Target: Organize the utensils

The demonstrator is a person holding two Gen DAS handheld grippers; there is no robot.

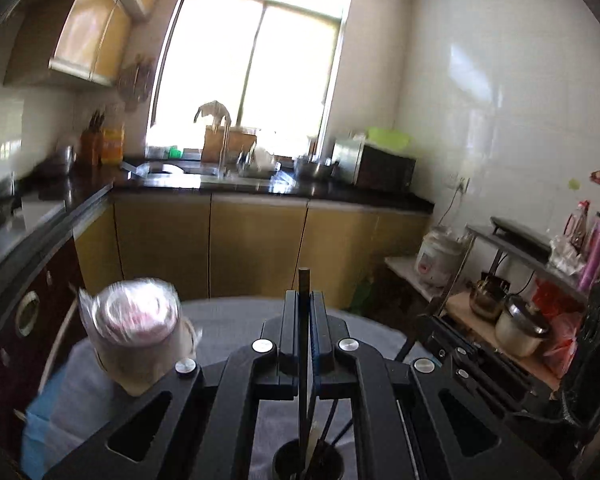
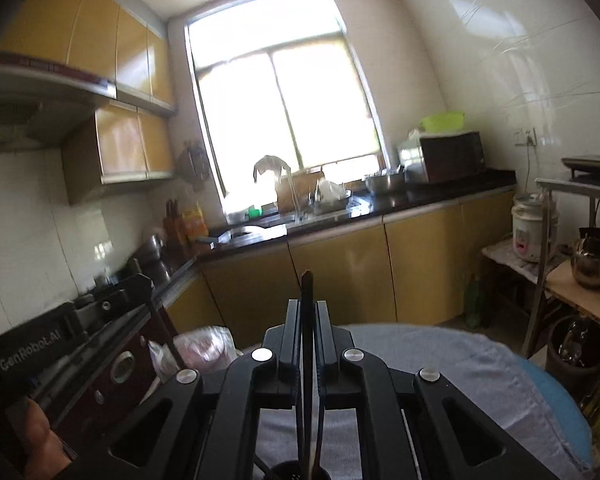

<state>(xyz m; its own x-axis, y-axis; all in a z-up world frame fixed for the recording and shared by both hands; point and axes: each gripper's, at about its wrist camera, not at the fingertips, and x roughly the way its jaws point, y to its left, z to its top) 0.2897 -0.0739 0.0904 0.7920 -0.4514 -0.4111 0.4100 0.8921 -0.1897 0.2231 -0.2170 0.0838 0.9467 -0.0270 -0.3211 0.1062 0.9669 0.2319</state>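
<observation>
In the left wrist view my left gripper (image 1: 303, 300) is shut on a thin dark chopstick (image 1: 303, 280) that stands upright between the pads. Its lower end hangs over a dark utensil holder (image 1: 284, 464) with several dark utensils in it, on the grey-clothed round table (image 1: 228, 320). In the right wrist view my right gripper (image 2: 308, 308) is shut on a dark, pointed utensil (image 2: 307, 284), also upright above the holder (image 2: 288, 470). The left gripper (image 2: 140, 286) shows at the left there, with its thin stick slanting down.
A plastic-wrapped jar (image 1: 136, 320) stands on the table's left side, close to the left gripper. A black counter (image 1: 260, 188) with sink and microwave (image 1: 380, 164) runs along the back. At the right is a rack with a rice cooker (image 1: 436, 260) and pots (image 1: 520, 328).
</observation>
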